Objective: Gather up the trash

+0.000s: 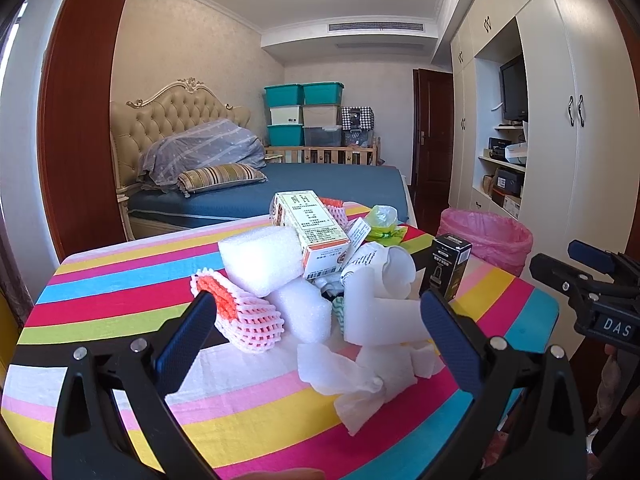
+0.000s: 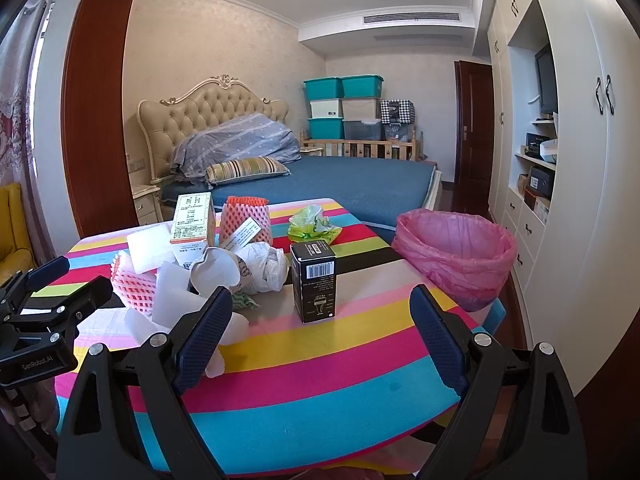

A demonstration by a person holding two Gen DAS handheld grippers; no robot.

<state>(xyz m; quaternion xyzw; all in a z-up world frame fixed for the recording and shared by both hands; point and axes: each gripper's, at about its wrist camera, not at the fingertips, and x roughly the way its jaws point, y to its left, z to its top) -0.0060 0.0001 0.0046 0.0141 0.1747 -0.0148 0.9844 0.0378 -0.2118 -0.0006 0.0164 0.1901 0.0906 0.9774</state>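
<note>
A pile of trash lies on the striped table point(image 1: 120, 280): white foam pieces point(image 1: 260, 258), pink and orange fruit nets point(image 1: 244, 316), a cream carton point(image 1: 310, 226), a green plastic bag point(image 1: 384, 222), crumpled tissue point(image 1: 360, 384) and an upright black box point(image 1: 448, 266). My left gripper point(image 1: 316, 332) is open and empty just before the foam and net. My right gripper point(image 2: 320, 332) is open and empty, in front of the black box point(image 2: 314, 286). The bin with a pink liner point(image 2: 460, 254) stands off the table's right edge.
A bed point(image 2: 352, 184) lies behind the table. White wardrobes and shelves point(image 2: 560, 140) line the right wall. A yellow chair point(image 2: 14, 224) is at the left. The left gripper also shows in the right wrist view point(image 2: 44, 280), at the table's left.
</note>
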